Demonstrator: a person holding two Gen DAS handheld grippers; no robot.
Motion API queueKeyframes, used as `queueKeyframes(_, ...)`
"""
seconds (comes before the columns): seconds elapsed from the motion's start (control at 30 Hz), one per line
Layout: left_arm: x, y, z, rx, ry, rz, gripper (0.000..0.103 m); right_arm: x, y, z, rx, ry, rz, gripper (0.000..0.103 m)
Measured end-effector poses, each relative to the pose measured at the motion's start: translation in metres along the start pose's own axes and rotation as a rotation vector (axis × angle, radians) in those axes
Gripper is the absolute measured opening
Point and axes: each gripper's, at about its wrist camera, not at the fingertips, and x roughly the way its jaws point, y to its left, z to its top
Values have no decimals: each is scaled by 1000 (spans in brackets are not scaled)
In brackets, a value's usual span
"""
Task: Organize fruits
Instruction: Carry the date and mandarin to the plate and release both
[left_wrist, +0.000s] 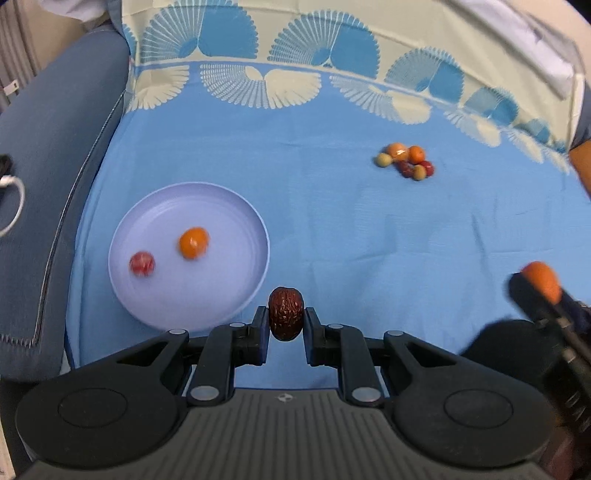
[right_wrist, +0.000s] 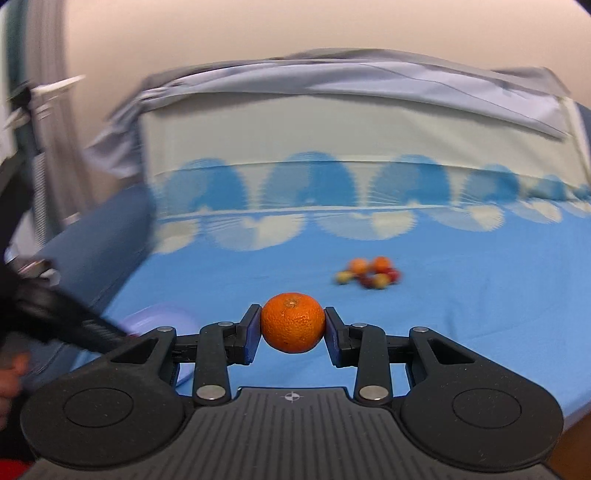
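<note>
Up close, the left gripper (left_wrist: 286, 320) clamps a wrinkled red jujube (left_wrist: 286, 314) just beside the lilac plate (left_wrist: 192, 306), where a tangerine (left_wrist: 193, 242) and red fruit (left_wrist: 142, 263) blur. The right gripper (right_wrist: 293, 328) pinches a mandarin (right_wrist: 293, 322); the far fruit pile (right_wrist: 369, 275) (smeared) defies counting

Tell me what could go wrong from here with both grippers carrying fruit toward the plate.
The dried red date sits at the very tips of the left gripper, so it may slip out short of the plate. The two round fruits on the plate look blurred, perhaps rolling; another drop could knock them about. The right gripper with its orange is close by, so the two could collide.
</note>
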Motion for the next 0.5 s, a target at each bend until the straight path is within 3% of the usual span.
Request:
queueKeyframes(0.2,-34,19,-28,-6,-74,-11,20,-18,44,-2,-117,-16,38,38)
queueKeyframes(0.5,-60,49,-44,-60,-150,7,20,-29,69,-4,-191,-23,49,37)
